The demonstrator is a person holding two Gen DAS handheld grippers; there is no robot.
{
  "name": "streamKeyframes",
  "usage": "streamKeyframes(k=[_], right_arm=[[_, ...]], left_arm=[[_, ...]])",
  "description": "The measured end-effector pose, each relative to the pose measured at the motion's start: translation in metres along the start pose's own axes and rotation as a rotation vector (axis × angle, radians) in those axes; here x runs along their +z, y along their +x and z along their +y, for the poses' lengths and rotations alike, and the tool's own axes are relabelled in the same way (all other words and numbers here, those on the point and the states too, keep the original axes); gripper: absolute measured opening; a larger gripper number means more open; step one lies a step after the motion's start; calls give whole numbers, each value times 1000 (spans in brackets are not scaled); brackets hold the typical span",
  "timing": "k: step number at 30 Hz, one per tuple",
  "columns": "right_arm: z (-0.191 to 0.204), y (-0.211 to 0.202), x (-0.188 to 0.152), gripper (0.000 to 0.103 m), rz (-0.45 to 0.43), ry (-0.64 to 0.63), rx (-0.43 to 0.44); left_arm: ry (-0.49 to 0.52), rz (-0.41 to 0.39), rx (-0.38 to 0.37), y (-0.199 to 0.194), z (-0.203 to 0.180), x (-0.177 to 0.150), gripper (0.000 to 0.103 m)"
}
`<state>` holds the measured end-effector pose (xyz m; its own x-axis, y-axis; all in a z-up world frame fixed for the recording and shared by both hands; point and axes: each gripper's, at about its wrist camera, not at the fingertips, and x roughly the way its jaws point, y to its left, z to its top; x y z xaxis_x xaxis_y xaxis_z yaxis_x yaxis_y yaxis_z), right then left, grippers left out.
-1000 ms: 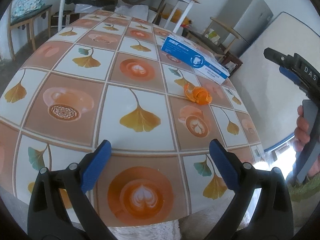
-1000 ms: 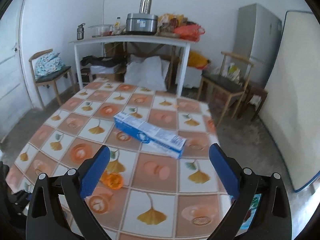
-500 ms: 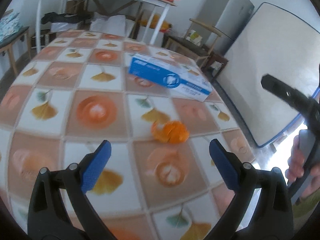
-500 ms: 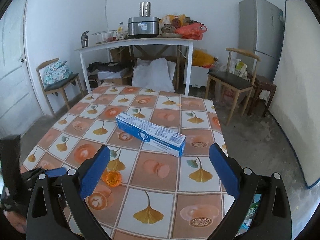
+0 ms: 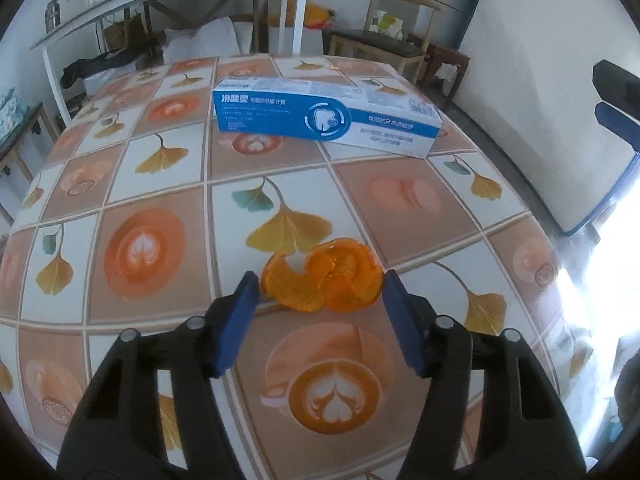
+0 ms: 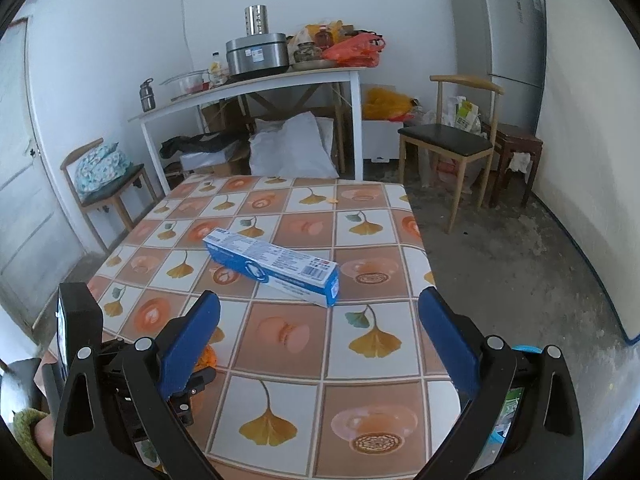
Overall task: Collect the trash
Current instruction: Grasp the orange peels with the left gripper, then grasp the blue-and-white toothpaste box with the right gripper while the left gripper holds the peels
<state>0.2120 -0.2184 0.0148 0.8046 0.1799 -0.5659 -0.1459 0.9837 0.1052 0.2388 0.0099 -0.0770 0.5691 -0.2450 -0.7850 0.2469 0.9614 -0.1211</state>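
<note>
An orange peel (image 5: 320, 278) lies on the patterned tablecloth (image 5: 140, 248) near the table's front edge. My left gripper (image 5: 320, 282) points down at it, one blue pad on each side of the peel. Its jaws are closing and the pads stand right at the peel's edges. A blue and white toothpaste box (image 5: 324, 118) lies further back at mid table. My right gripper (image 6: 319, 300) hovers open and empty over the near edge, with the toothpaste box (image 6: 272, 266) ahead of it. In the right wrist view the left gripper (image 6: 192, 376) shows at lower left, with a bit of the orange peel (image 6: 209, 356) behind my right finger.
Behind the table stands a white side table (image 6: 280, 80) loaded with a cooker and bags. A wooden chair (image 6: 448, 144), a fridge (image 6: 500, 32) and a leaning mattress (image 6: 592, 140) are on the right, another chair (image 6: 108, 188) on the left. The table's right edge (image 6: 422, 248) drops to bare floor.
The left gripper has travelled across the table to the orange peel, and its jaws have narrowed around it. The right gripper has shifted a little, and the left gripper now shows in its view.
</note>
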Motion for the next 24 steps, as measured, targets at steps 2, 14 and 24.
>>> streamKeyframes(k=[2, 14, 24], right_arm=[[-3, 0, 0, 96, 3, 11, -1], [-1, 2, 0, 96, 23, 2, 23], [50, 82, 21, 96, 165, -302, 155]], left_arm=[[10, -3, 7, 0, -4, 0, 53], [-12, -45, 1, -12, -1, 4, 14], [-98, -36, -20, -41, 27, -23, 13]])
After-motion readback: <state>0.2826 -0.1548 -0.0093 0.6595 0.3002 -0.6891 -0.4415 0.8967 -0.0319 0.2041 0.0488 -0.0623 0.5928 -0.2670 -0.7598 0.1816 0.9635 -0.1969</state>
